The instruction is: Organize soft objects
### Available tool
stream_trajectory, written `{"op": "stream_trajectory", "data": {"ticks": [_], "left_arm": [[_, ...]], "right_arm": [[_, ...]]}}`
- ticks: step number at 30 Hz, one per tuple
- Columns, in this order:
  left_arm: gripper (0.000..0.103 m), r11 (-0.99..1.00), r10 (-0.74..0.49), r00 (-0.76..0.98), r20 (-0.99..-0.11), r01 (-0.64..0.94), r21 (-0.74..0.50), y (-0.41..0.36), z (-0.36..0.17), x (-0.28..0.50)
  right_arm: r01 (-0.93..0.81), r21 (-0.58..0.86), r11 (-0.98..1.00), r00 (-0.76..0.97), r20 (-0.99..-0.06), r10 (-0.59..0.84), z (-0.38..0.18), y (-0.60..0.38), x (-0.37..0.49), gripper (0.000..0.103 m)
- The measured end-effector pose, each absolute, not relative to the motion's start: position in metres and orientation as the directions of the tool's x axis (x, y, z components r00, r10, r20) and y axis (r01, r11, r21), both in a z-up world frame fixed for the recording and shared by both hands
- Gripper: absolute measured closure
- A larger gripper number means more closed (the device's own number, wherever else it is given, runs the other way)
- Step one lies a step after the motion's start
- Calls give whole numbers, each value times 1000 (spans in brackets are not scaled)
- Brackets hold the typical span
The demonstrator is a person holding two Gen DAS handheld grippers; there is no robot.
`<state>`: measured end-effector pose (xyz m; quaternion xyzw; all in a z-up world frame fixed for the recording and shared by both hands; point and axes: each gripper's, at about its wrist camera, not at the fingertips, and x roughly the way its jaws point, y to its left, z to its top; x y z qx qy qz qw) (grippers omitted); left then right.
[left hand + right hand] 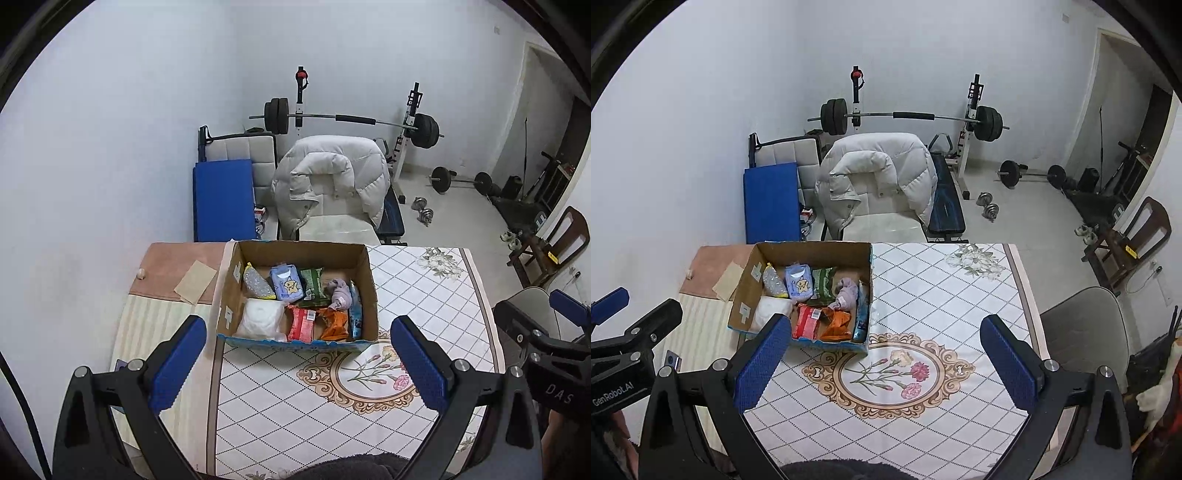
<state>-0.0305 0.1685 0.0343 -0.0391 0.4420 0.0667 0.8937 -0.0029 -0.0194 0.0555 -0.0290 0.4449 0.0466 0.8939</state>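
Note:
An open cardboard box (258, 251) stands on the patterned tablecloth (295, 398) and shows in the right wrist view too (812, 248). It holds several soft things: a white bag (260, 319), a blue wipes pack (286, 282), a green pack (312, 284), a lilac cloth (341, 291), a red pack (303, 324) and an orange pack (334, 323). My left gripper (295, 358) is open and empty, above the table in front of the box. My right gripper (884, 354) is open and empty, to the right of the box over the flower medallion (890, 371).
A brown paper scrap (195, 282) lies on a pink mat left of the box. Behind the table stands a chair with a white puffer jacket (332, 177), a blue pad (221, 199) and a barbell rack (351, 120). A grey chair (1086, 332) stands at the table's right.

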Motion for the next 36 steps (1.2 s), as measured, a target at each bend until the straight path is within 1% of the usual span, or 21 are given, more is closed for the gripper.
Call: {"op": "stream_trajectory", "data": {"ticks": [10,30,36], "left_arm": [[1,986,112,609,-786,-168,11,167,35,-36],[1,986,112,607,-787,-164,14,164,38,-39],[1,987,127,608,-784,-158,38,161,38,-41]], "right_arm": [[-109,-27,994,608,-792,46,60,-20,-5,0],[-105,-39,994,615,-788,34,64,-30,-10,0],[-98,-50,994,621,-784,22,63,-31,-11,0]]}}
